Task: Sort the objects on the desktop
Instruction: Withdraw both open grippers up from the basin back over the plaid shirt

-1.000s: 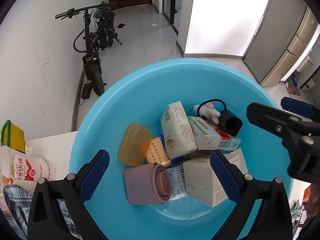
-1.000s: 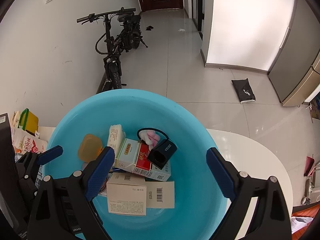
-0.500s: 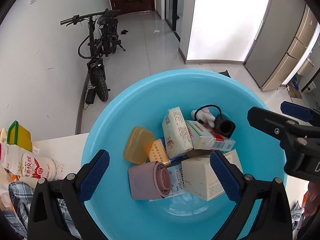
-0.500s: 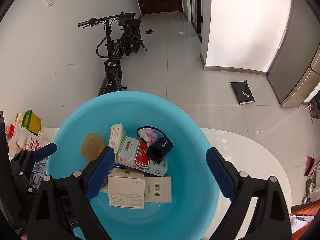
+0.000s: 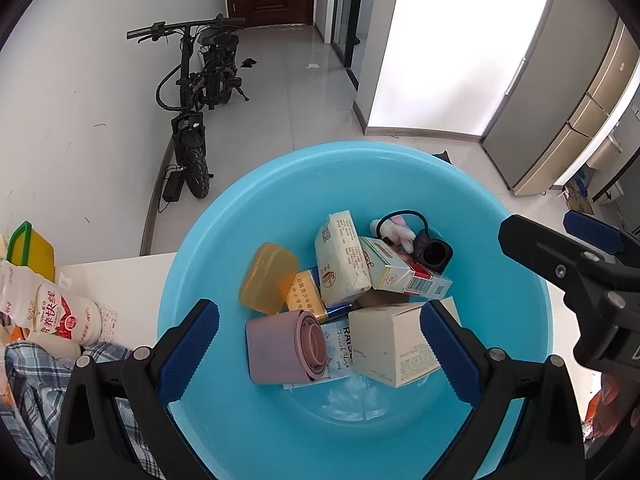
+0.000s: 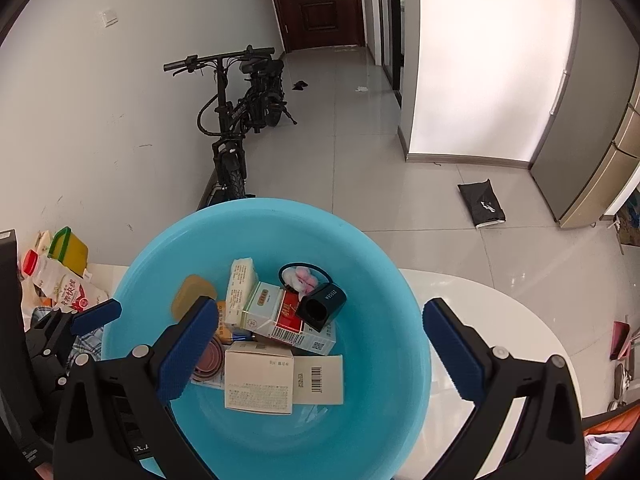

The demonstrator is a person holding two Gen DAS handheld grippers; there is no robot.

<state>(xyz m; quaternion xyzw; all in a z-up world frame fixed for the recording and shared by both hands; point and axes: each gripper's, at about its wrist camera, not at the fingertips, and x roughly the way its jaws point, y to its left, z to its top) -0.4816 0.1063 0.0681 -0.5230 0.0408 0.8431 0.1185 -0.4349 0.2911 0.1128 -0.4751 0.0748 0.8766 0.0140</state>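
Observation:
A large blue basin (image 5: 224, 248) stands on the white table and holds several sorted items. Among them are an orange soap case (image 5: 268, 276), a pink collapsible cup (image 5: 284, 350), a cream box (image 5: 392, 344), a tissue pack (image 5: 340, 264), a green-and-red carton (image 5: 400, 272), a black cube (image 5: 436, 256) and a plush hair tie (image 5: 396, 230). My left gripper (image 5: 316, 344) hovers open above the basin's near side with nothing held. My right gripper (image 6: 320, 340) hangs over the basin (image 6: 360, 440), its jaws opening wide, no item touching its pads.
A milk bottle (image 5: 60, 312), a yellow container (image 5: 32, 252) and a plaid cloth (image 5: 28, 392) lie left of the basin. The white table (image 6: 480, 304) shows to the basin's right. A black e-bike (image 5: 196, 92) stands on the tiled floor beyond.
Both grippers have drawn up and back from the basin, which now looks smaller in both views. The right gripper's jaws stand a little wider. The items in the basin have not moved.

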